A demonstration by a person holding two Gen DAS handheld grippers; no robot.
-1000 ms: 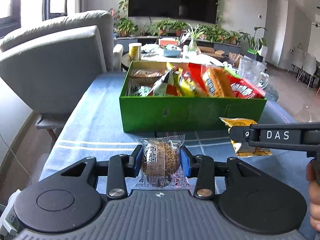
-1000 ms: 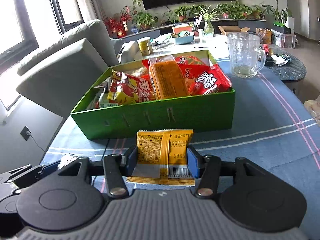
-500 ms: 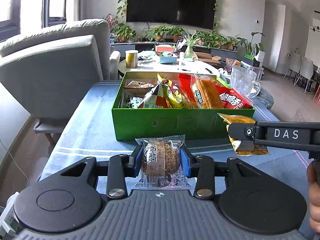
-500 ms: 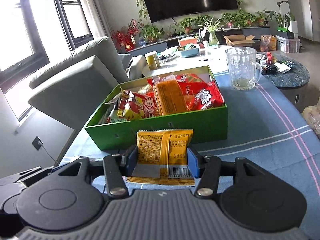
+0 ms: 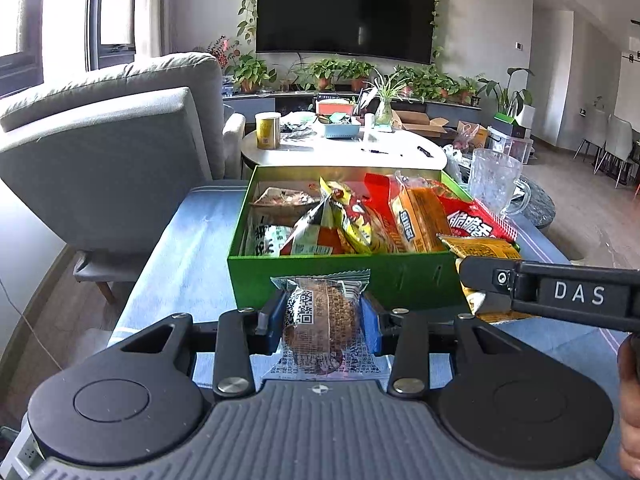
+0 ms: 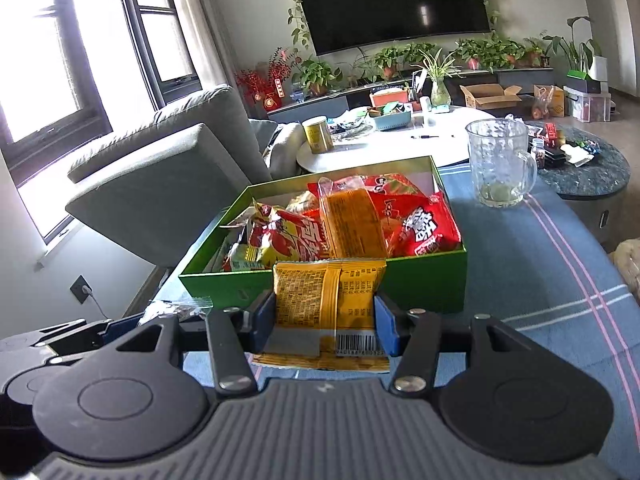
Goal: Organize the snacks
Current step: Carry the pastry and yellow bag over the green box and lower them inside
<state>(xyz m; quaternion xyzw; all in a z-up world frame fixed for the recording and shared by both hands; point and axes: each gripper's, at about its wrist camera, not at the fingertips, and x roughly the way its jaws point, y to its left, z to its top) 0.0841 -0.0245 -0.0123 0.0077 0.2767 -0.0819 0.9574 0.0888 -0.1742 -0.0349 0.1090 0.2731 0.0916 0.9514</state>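
At twelve o'clock from both grippers sits the green cardboard box (image 5: 344,280) of snacks on the counter. My left gripper (image 5: 324,322) clamps a clear-wrapped brown cake (image 5: 320,320); my right gripper (image 6: 325,322) pinches a yellow foil packet (image 6: 328,300), nearer the box.

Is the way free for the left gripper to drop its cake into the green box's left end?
Probably yes: the left gripper, shut on the cake, faces the green box, whose left end looks lowest-filled.
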